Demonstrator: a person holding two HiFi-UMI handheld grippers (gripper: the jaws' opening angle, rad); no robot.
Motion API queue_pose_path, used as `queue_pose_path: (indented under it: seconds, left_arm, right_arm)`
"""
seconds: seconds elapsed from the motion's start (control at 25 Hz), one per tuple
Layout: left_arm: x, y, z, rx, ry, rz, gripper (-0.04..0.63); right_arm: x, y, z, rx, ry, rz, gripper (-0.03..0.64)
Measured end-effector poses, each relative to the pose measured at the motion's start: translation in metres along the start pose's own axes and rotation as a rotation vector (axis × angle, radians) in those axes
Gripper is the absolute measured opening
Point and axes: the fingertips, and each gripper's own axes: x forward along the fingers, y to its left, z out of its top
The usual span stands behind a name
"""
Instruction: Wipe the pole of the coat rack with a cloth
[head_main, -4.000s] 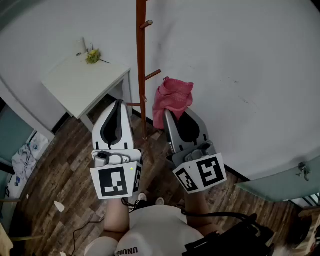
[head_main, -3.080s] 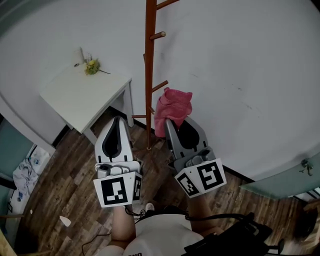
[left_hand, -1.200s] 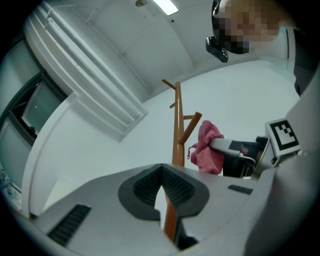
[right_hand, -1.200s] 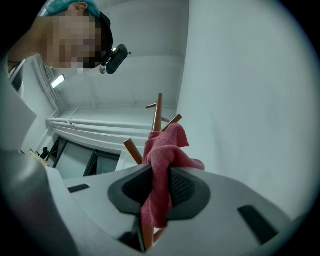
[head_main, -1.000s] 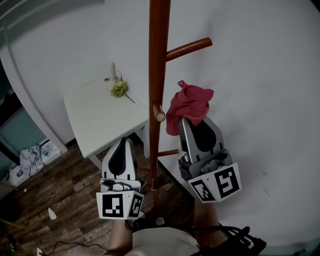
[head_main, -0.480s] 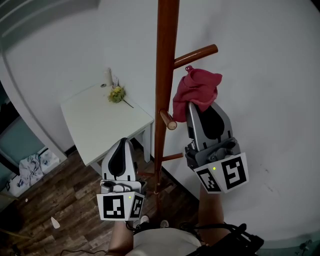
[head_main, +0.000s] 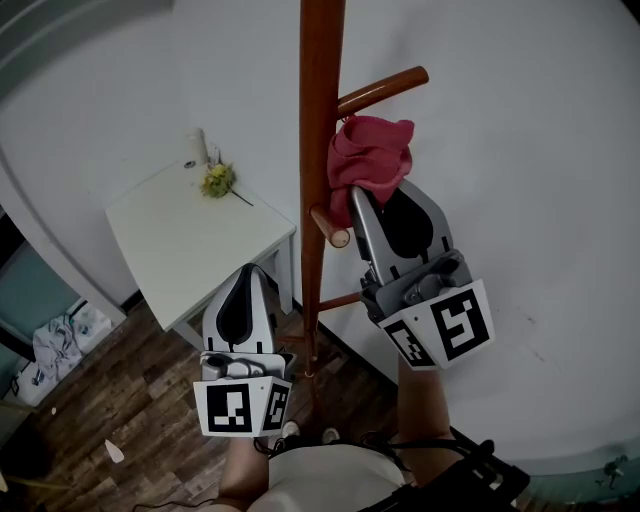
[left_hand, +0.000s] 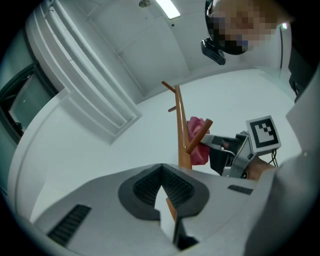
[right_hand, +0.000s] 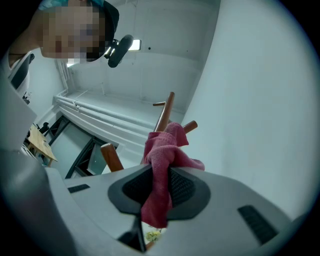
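The coat rack's brown wooden pole (head_main: 320, 150) runs down the middle of the head view. My right gripper (head_main: 352, 192) is shut on a pink cloth (head_main: 372, 155). The bunched cloth lies against the pole's right side, just under an upper peg (head_main: 385, 88). In the right gripper view the cloth (right_hand: 160, 160) hangs out between the jaws of that gripper (right_hand: 159, 172), with the pole (right_hand: 165, 112) behind it. My left gripper (head_main: 247, 268) is lower, left of the pole, shut and holding nothing. From the left gripper view (left_hand: 161, 172) the pole (left_hand: 181, 135) and cloth (left_hand: 200, 152) stand ahead.
A short peg (head_main: 330, 228) juts toward me just left of my right gripper. A white side table (head_main: 190, 240) with small yellow flowers (head_main: 216, 180) stands left of the rack against the white wall. Dark wood floor (head_main: 100, 400) lies below, with a bundle of fabric (head_main: 55, 340) at far left.
My right gripper has risen along the rack with the cloth, then shifted left until the cloth meets the pole. My left gripper has stayed low and shut.
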Motion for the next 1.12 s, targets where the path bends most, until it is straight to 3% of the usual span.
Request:
queue_pose_path:
  seconds: [1.12]
  left_arm:
    - [0.018, 0.002, -0.018, -0.009, 0.031, -0.022, 0.009]
  right_arm:
    - [-0.019, 0.012, -0.038, 0.071, 0.074, 0.011, 0.081]
